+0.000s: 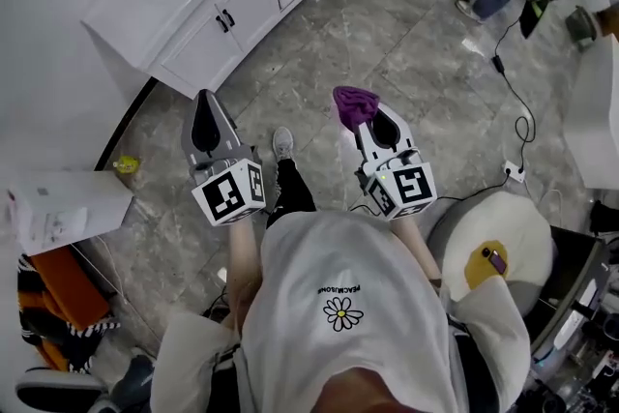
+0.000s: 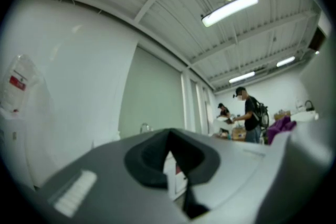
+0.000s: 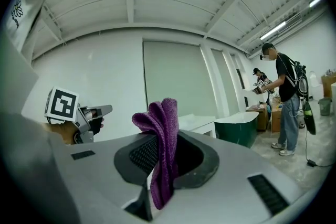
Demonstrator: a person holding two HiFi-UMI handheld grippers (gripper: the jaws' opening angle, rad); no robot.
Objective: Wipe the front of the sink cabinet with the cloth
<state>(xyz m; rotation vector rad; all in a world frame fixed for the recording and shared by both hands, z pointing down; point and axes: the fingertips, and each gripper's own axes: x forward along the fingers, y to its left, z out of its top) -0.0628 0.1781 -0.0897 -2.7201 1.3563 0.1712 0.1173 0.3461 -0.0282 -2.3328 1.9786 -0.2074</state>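
Two tongs hung well short of the sink cabinet [image 1: 208, 34] at eleven o'clock. The right gripper [image 1: 380, 128] was clamped on the purple cloth [image 3: 163, 128], which looked soft, light and floppy, best pinched mid-fold. The left gripper [image 1: 205, 123] had its jaws together, empty.

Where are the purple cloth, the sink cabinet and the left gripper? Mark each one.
purple cloth [image 3: 164, 147]: right gripper view, the fold pinched between the jaws.
sink cabinet [image 1: 198, 48]: head view, the front of its left door.
left gripper [image 1: 205, 100]: head view, the tips of its jaws.
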